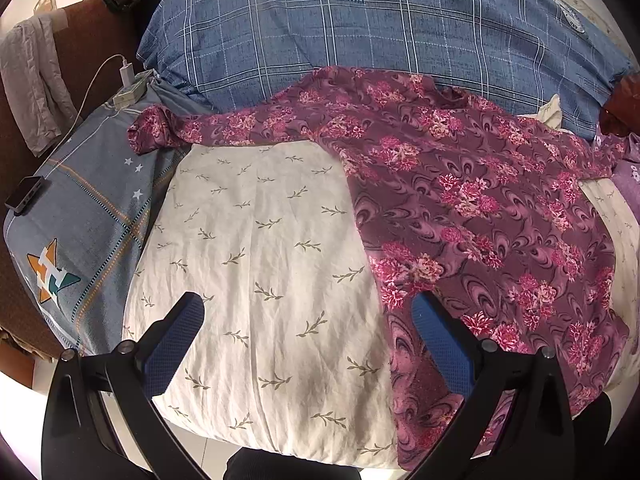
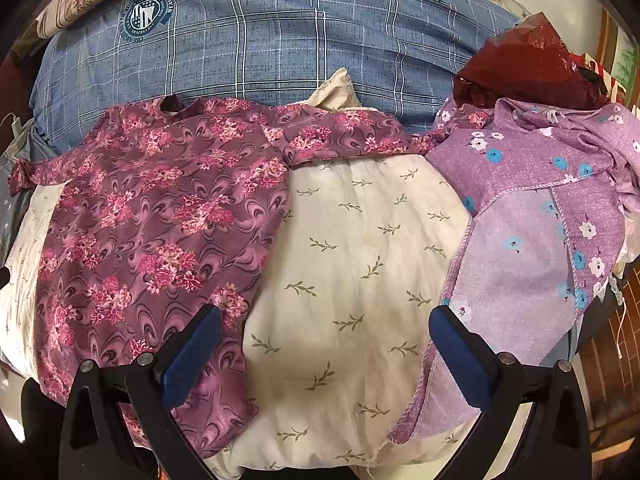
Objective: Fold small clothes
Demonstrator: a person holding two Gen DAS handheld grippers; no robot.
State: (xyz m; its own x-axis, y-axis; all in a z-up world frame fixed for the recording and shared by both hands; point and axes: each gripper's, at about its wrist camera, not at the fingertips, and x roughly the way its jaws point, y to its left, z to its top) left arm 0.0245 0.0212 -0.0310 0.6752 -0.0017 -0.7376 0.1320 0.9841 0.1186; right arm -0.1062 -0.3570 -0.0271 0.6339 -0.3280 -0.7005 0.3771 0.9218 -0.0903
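Observation:
A maroon floral top [image 1: 472, 200] lies spread flat on a cream leaf-print sheet [image 1: 256, 248], sleeves out to both sides. It also shows in the right wrist view [image 2: 160, 216], at the left. My left gripper [image 1: 308, 308] is open and empty, hovering over the sheet with its right finger above the top's left hem. My right gripper [image 2: 326, 320] is open and empty over the bare sheet [image 2: 360, 264], between the maroon top and a lilac flowered garment [image 2: 532, 224] at the right.
A big blue plaid pillow [image 1: 360, 28] lies behind the top. A grey-blue pillow [image 1: 88, 208] carries a phone [image 1: 24, 194] and a charger block [image 1: 130, 88] at the left. A dark red bag [image 2: 528, 64] sits behind the lilac garment. The bed's near edge is just below the grippers.

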